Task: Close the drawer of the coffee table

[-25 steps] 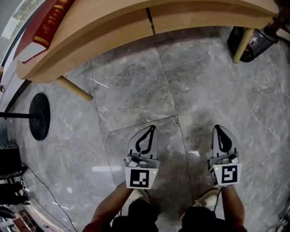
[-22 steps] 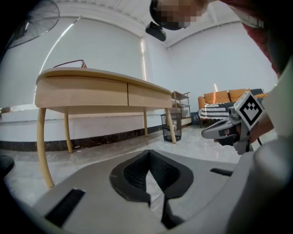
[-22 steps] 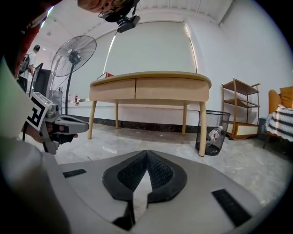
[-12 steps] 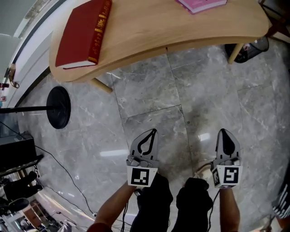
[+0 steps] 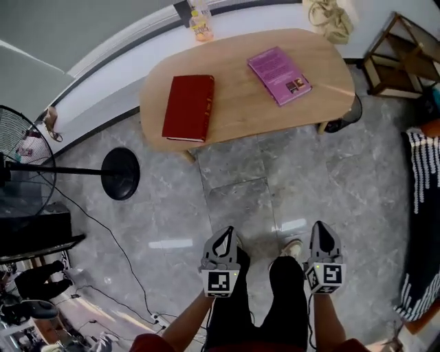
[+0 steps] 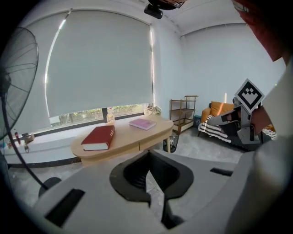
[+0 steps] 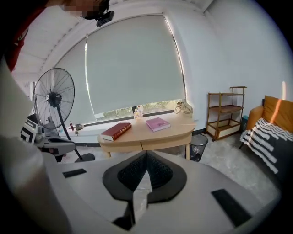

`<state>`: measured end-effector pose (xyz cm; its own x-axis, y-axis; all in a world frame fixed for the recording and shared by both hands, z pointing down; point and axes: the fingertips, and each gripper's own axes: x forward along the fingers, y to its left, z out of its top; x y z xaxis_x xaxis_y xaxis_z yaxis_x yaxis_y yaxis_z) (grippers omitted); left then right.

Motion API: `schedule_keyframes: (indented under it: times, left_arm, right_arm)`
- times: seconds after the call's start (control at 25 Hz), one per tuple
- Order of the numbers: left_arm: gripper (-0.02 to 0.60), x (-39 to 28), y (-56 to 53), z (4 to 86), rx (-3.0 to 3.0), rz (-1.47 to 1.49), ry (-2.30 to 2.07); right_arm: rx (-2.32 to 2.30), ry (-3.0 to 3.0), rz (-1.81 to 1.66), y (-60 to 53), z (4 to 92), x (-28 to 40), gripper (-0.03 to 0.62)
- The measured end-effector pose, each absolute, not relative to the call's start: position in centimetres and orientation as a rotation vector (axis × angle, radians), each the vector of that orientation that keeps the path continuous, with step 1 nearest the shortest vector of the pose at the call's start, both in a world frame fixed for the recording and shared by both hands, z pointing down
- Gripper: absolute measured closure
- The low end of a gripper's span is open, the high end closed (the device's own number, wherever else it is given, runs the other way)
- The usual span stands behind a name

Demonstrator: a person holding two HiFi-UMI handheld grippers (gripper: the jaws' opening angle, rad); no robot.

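Drawer [image 7: 153, 144]: shut, front flush with the apron of the coffee table [image 5: 234, 113], no gap showing. Only a thin vertical seam between two wood panels under the near edge, and no telling which panel belongs to it. Well ahead of both grippers, across a stretch of grey marble floor [image 5: 240, 185].

On the oval tabletop: red book [image 5: 188, 107] toward the left end, pink book [image 5: 278, 75] toward the right, well apart, both lying flat. Behind the table, on the window ledge [image 5: 110, 72], a small bottle [image 5: 200, 20] and a beige bag [image 5: 328, 17]. Under the table's right end, a dark waste bin [image 5: 342, 122].

Left gripper [image 5: 227, 234]: low in the head view, over the floor, pointing toward the table, jaws closed tip to tip, nothing between them. Right gripper [image 5: 322, 227]: beside it but apart, level with it, same heading, jaws pressed together likewise, empty. Marker cube [image 5: 220, 282] at the back of each, bare forearms behind. Dark trousers [image 5: 289, 295] and one pale shoe [image 5: 292, 246] between the two.

Off to the left: standing fan [image 7: 54, 98] with round black base [image 5: 120, 173]. Off to the right: wooden shelf rack [image 5: 402, 51], striped throw [image 5: 426, 165] on an orange seat [image 7: 274, 107].
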<state>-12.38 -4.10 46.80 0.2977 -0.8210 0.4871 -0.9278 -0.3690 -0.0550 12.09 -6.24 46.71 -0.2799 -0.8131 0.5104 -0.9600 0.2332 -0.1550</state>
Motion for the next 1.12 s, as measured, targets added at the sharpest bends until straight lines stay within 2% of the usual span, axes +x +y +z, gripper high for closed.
schedule_keyframes:
  times: [0.2,0.44,1.12]
  left_arm:
    - [0.577,-12.9,-3.5,36.7,2.251,0.62,-1.632]
    - [0.575,-13.6,-3.3,28.4,2.151,0.518,-1.618]
    - [0.577,-15.3,-5.4,10.1,2.361,0.286,-1.889]
  right_arm:
    - [1.63,-2.184,0.628,-5.9,36.5,12.1,0.596]
    - [1.595,-2.222,0.513,-5.8,26.8,11.9,0.596]
    - [1.741,-2.443,0.25,-8.6,10.5,12.4,0.597]
